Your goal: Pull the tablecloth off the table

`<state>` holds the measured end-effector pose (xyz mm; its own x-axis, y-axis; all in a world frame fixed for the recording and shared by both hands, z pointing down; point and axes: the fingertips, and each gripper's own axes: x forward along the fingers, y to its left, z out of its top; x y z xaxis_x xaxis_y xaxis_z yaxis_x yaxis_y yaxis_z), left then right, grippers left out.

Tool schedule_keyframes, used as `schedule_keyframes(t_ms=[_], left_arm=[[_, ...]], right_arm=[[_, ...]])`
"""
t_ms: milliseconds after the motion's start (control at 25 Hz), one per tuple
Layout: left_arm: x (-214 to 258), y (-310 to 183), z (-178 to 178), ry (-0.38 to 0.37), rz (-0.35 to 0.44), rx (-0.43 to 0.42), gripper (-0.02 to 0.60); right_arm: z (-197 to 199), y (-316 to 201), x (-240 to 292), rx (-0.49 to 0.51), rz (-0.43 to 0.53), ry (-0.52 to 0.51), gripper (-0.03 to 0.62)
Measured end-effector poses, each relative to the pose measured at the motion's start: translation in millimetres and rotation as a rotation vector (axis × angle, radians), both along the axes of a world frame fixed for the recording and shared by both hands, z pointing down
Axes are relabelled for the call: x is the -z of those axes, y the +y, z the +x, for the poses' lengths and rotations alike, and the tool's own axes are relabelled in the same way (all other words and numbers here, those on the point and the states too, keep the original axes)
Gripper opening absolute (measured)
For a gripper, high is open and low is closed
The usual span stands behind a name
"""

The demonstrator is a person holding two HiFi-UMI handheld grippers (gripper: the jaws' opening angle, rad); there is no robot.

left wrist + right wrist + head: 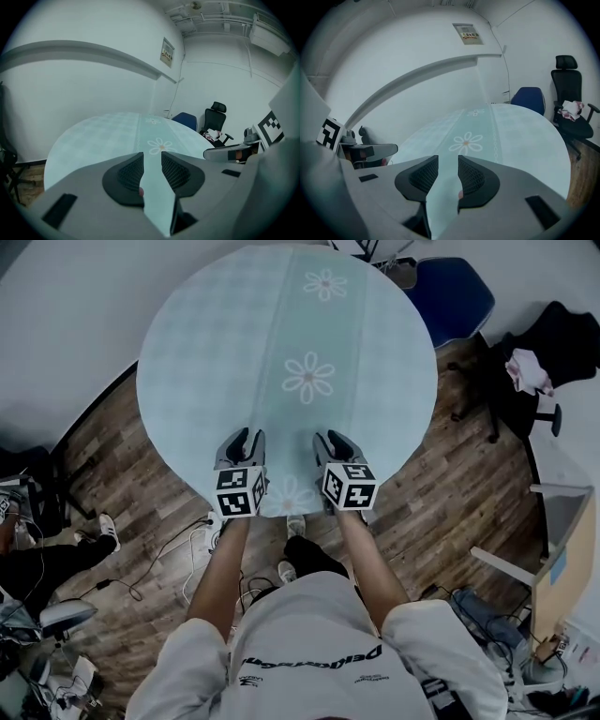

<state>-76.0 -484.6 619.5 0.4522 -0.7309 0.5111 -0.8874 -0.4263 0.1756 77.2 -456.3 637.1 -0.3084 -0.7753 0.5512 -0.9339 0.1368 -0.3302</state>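
Observation:
A pale blue-green tablecloth [216, 343] with a middle band of white daisies lies flat over the round table. Both grippers hover over its near edge, side by side. My left gripper [241, 438] stands to the left of the nearest daisy and my right gripper [335, 439] to its right. In the left gripper view the jaws [152, 158] stand apart, with the cloth [98, 133] showing through the gap and nothing pinched. The right gripper view shows the same: the jaws [448, 163] are parted over the cloth [520, 140], and the pads press on nothing.
A blue chair [456, 292] stands at the table's far right. A black office chair [544, 362] carries a pink cloth. Cables [178, 549] trail over the wooden floor near the person's feet. A desk edge [562, 549] is at the right and a curved white wall [56, 324] at the left.

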Motion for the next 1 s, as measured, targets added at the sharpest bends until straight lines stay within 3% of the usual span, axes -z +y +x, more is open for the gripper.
schedule_keyframes(t_ms=[680,1000], left_arm=[[-91.5,-93.6,-3.4,-0.114,-0.107,-0.006,0.209],[-132.5,-122.9,-8.6,-0.164,-0.202,-0.019,0.227]], right_arm=[[44.3,-85.4,-83.6,-0.019,-0.132,0.161,0.246],[56.9,-116.9,-113.8,0.037,-0.218,0.247,0.273]])
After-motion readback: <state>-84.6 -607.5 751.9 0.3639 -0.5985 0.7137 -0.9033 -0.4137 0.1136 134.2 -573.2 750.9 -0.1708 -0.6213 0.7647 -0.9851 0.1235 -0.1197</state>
